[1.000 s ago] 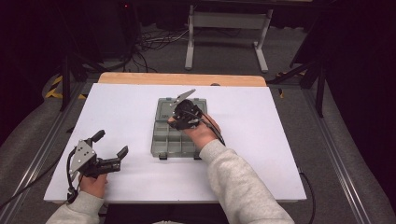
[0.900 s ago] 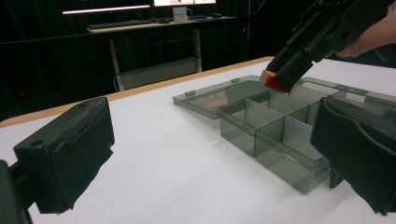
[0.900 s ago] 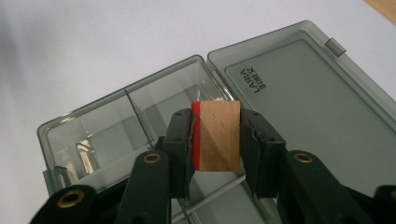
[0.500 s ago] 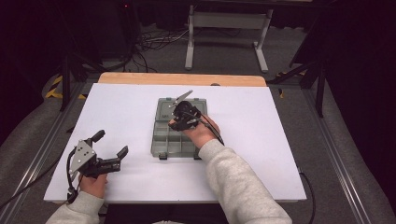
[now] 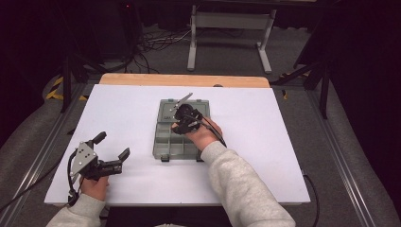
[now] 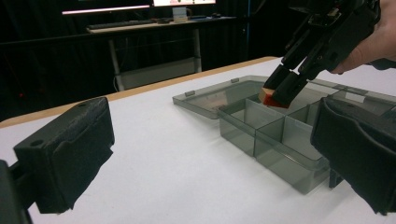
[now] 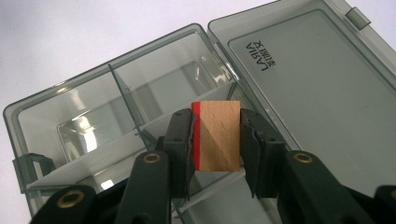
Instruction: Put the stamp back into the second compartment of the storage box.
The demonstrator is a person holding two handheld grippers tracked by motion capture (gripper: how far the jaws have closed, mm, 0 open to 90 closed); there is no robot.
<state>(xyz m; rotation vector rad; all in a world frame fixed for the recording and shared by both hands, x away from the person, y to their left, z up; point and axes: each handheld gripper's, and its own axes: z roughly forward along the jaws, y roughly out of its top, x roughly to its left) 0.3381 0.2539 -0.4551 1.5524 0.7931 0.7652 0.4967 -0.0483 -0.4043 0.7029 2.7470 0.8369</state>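
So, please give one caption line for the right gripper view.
Right hand-held gripper holds a wooden block above the open compartment box.

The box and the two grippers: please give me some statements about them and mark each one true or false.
1. The right gripper holds a wooden block with one red side. True.
2. The lid of the box is closed. False: it lies open and flat on the table.
3. The left gripper grips the box. False: it is open, beside the box and apart from it.
4. The block is above the box. True.
5. The visible compartments hold many small parts. False: those in view look empty.
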